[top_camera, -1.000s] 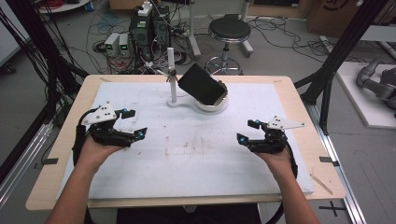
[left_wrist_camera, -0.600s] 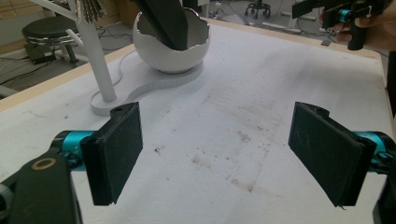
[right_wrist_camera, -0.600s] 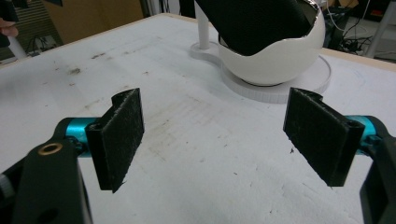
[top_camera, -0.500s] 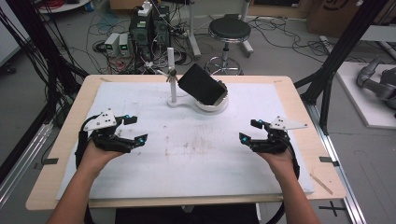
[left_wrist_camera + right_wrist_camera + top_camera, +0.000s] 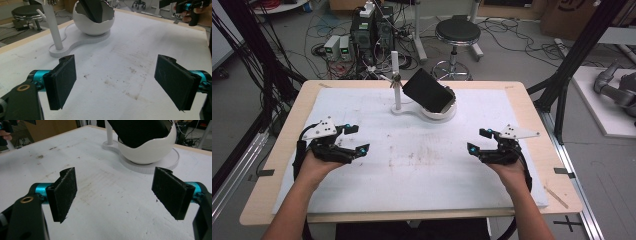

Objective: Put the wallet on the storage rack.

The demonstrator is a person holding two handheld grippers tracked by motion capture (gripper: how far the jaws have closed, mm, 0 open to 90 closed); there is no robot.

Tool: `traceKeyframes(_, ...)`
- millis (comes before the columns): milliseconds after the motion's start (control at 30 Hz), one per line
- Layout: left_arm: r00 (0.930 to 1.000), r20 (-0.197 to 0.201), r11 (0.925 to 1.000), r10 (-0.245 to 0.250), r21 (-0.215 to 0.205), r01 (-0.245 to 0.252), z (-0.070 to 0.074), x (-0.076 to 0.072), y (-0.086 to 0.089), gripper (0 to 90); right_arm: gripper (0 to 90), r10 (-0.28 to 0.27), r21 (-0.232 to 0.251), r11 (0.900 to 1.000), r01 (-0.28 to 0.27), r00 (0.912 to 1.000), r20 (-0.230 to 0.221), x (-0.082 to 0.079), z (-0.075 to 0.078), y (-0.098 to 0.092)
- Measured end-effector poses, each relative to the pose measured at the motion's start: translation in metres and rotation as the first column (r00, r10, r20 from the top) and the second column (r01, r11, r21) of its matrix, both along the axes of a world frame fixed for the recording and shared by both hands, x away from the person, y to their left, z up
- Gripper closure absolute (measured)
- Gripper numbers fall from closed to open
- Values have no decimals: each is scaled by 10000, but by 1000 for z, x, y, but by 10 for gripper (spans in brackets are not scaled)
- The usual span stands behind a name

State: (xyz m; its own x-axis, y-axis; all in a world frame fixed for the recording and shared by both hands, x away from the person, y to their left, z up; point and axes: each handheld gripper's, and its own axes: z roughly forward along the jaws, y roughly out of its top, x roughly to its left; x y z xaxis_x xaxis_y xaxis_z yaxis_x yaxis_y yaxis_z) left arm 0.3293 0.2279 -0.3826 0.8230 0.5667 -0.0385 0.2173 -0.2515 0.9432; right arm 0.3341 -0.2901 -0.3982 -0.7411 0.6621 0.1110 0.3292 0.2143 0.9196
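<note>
You work under even, fairly bright overhead light, and the white mat (image 5: 422,165) shows only soft, faint shadows beneath your hands, with no harsh glare. The high view is somewhat soft and grainy, and its table edges bow slightly toward the corners. In both gripper views the near black pads (image 5: 63,80) look a little blurred, while the white egg-shaped holder (image 5: 150,147) is mildly bright but not blown out.

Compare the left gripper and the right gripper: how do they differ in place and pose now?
The left gripper is at the left side of the white mat; the right gripper is at its right side. The left gripper points right, toward the mat's middle, while the right gripper points left. The dark phone in the white egg-shaped holder lies ahead of both, between them. Both are open, empty and held by a hand.
</note>
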Motion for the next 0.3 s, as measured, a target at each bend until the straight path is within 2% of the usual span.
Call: traceKeyframes(300,10000,-49,9999,80,-77,-81,0,1,2,178,207,45,11,10000,-45,10000,72,1,0,0)
